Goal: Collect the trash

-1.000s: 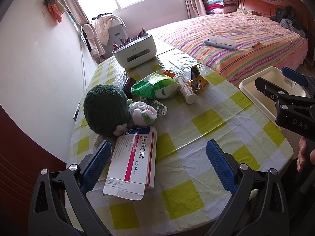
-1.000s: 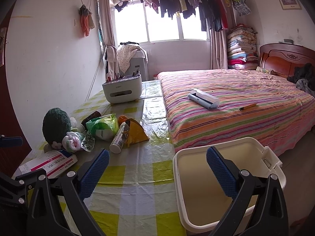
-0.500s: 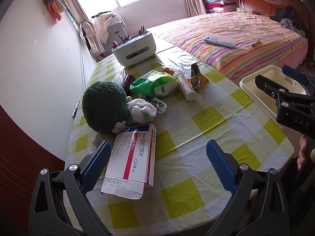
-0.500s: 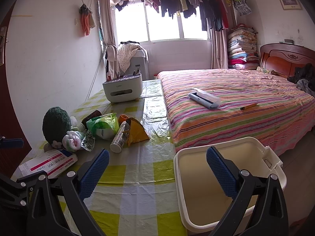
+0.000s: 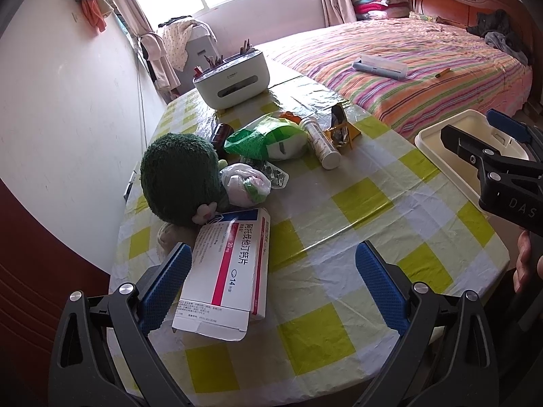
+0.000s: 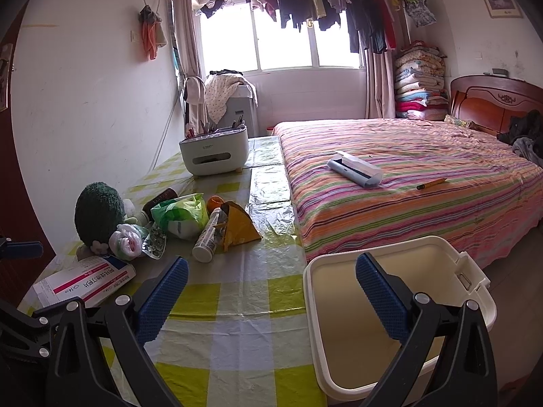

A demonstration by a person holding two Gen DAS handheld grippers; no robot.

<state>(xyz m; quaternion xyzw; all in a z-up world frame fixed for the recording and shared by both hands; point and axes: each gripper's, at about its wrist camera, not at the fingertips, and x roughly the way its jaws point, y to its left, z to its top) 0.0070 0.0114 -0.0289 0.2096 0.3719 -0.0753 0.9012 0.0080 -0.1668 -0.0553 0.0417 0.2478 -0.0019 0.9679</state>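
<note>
Trash lies on a yellow-checked table: a white and pink medicine box, a knotted white bag, a green plastic bag, a white tube bottle and a yellow wrapper. My left gripper hangs open over the table's near end, its left pad beside the box. My right gripper is open and holds nothing, above the table edge and a cream bin.
A dark green plush toy sits by the wall next to the box. A white organizer box stands at the table's far end. A striped bed runs along the right, behind the bin. A hand shows at right.
The left gripper view has drifted slightly, the table items sitting a little nearer. The right gripper has barely moved. Both stay open.
</note>
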